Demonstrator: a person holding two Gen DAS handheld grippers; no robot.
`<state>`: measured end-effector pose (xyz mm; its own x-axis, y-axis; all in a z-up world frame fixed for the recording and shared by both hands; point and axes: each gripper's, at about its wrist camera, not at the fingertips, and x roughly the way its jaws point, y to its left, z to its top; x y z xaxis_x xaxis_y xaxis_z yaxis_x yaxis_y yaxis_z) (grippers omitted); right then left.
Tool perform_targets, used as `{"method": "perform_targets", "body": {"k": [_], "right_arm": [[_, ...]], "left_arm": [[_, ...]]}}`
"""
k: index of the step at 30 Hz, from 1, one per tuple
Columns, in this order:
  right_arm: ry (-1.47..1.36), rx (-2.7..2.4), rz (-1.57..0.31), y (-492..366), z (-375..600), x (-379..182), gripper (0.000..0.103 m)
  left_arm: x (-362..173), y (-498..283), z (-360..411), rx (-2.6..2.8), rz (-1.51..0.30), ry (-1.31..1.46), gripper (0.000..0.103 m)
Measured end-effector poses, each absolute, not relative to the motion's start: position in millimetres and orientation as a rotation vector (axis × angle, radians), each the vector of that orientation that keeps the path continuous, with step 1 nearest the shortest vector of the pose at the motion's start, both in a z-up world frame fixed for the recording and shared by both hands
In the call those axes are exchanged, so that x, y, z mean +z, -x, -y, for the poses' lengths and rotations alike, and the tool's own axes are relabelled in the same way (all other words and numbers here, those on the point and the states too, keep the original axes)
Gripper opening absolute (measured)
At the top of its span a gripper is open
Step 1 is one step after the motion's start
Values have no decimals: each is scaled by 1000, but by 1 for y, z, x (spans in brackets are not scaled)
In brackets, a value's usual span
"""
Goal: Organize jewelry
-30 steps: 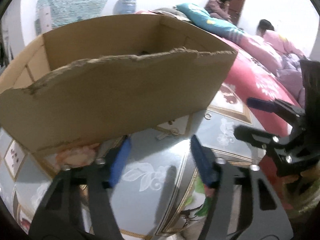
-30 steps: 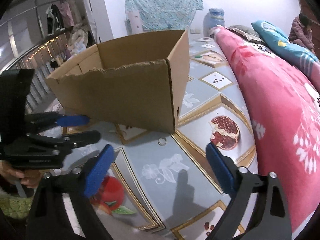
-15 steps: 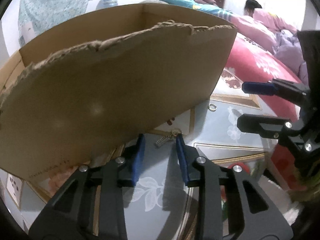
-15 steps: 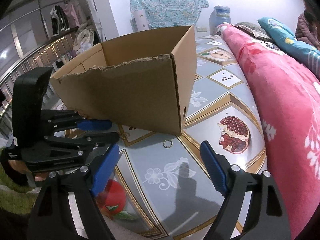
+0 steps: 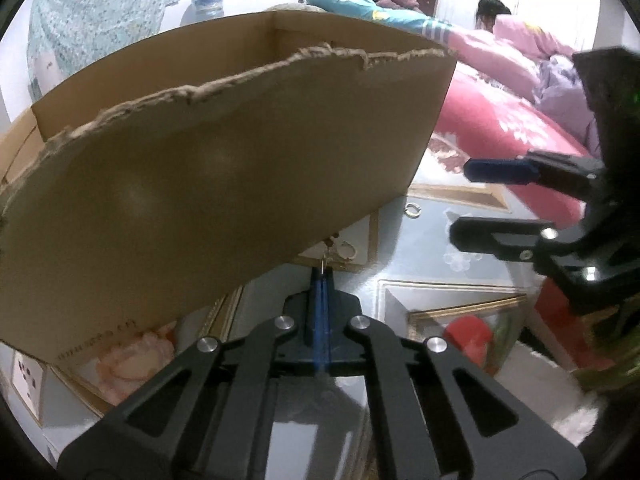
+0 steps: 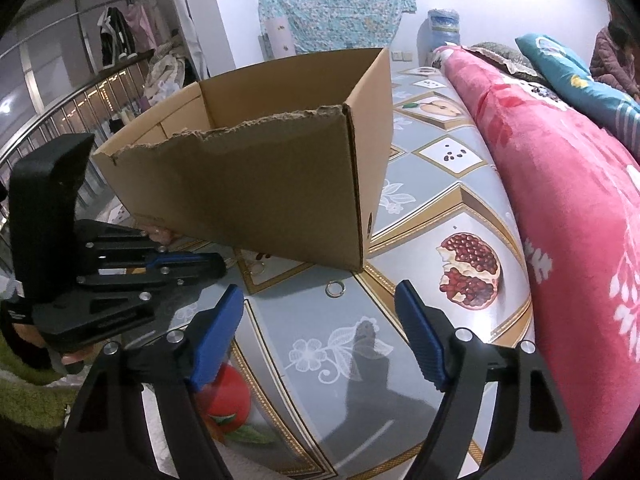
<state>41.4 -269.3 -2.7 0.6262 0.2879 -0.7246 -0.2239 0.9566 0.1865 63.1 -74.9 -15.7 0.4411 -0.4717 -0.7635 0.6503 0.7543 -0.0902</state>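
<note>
1. The cardboard box (image 5: 224,184) carries one line of small dark print low on its near wall, to the left of the left gripper's (image 5: 322,270) closed fingertips. The characters are too small and blurred to read.
2. On the box's right side wall, near the bottom corner, beyond and between the right gripper's (image 6: 320,316) fingers, there is a small dark mark (image 6: 370,222). It cannot be made out as a letter or a sign.
3. No other text, label, brand or number can be read in either view.
</note>
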Motion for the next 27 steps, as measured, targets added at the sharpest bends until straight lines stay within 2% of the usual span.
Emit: {"method": "perform_targets", "body": {"k": [5, 13, 16, 27], "right_arm": [[-65, 276, -856, -45, 269, -4, 70], [-31, 236, -883, -55, 266, -15, 47], [-5, 236, -888, -56, 262, -18, 41], [30, 217, -890, -63, 250, -26, 27]], "left_arm": [[-8, -59, 71, -715, -877, -169, 0], [-4, -48, 67, -695, -899, -130, 0], [-4, -48, 65, -678, -911, -116, 0], [-9, -57, 60, -641, -933, -85, 0]]}}
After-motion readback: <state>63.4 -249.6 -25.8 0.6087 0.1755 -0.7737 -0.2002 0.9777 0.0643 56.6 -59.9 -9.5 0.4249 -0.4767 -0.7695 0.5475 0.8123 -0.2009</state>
